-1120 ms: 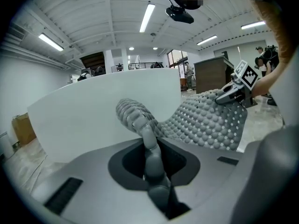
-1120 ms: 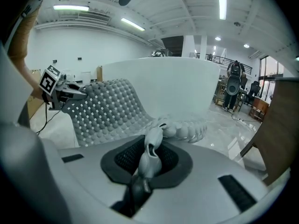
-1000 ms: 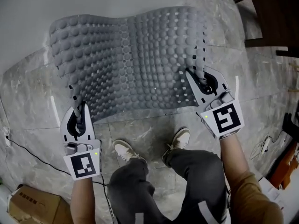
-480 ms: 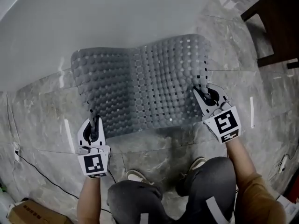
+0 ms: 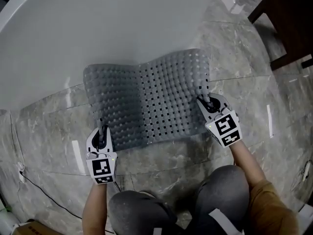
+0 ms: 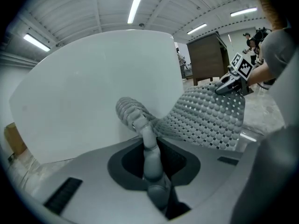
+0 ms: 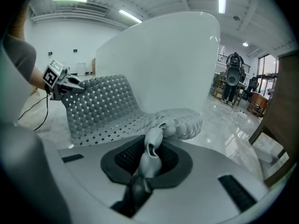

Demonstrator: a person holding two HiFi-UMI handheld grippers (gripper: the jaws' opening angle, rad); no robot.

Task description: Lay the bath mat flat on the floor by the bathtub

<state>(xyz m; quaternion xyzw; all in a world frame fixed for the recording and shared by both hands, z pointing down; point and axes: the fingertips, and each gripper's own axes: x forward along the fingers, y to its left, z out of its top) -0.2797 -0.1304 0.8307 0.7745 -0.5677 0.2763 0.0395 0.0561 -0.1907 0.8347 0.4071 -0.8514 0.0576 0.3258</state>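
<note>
Head view. The grey, studded, perforated rubber bath mat (image 5: 146, 102) is spread over the veined marble-tile floor (image 5: 44, 126), between the white, curved bathtub (image 5: 98, 28) behind it and the person's grey-trousered knees (image 5: 220, 190) in front. Its far edge meets the foot of the tub wall. The left gripper (image 5: 101, 137) clamps the mat's near left corner; the right gripper (image 5: 208, 103) clamps its right edge at the near corner. A dark wooden cabinet (image 5: 288, 18) stands far right, well apart from the mat. A thin black cable (image 5: 44, 192) lies on the floor, near left.
</note>
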